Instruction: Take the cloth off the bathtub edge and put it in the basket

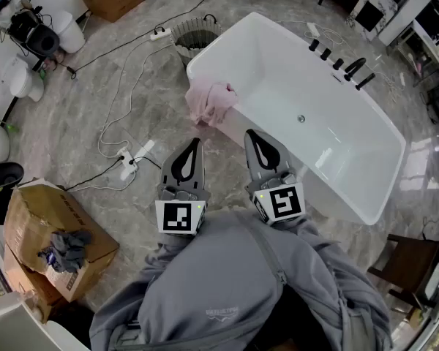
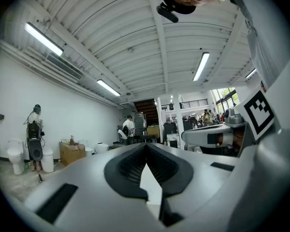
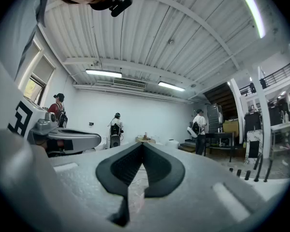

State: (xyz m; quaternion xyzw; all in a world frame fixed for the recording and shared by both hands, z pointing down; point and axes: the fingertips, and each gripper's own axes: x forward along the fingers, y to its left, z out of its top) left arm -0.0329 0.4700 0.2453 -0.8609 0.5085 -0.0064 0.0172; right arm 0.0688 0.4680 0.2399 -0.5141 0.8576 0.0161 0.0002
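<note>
- I hold the left gripper [image 1: 196, 142] low in front of me. Its jaws are closed tip to tip, and its own view shows nothing between them.
- The right gripper [image 1: 249, 133] sits just beside it on the right. Its jaws are also pressed fully together and hold nothing.
- Both grippers point away from me toward the bathtub [image 1: 278, 72]. Neither one touches the tub or anything else.
- The cloth [image 1: 211, 102], pink and crumpled, hangs over the near-left rim of the bathtub. Part of it hangs down the outer wall.
- The cloth lies a little beyond the tips of both grippers, slightly nearer to the left one.
- The basket [image 1: 196, 36], pale with slatted sides, stands on the floor [image 1: 95, 115]. It is just beside the far-left end of the tub, beyond the cloth.
- Black taps [image 1: 344, 64] line the far rim of the tub, and a small drain [image 1: 301, 118] shows in the basin.
- On the floor to the left, white cables run to a power strip [image 1: 135, 158].
- At near left an open cardboard box [image 1: 58, 232] carries a grey rag [image 1: 66, 248] on top, well apart from the tub.
- Both gripper views tilt up at the ribbed ceiling [image 2: 135, 28] and the far end of the room.
</note>
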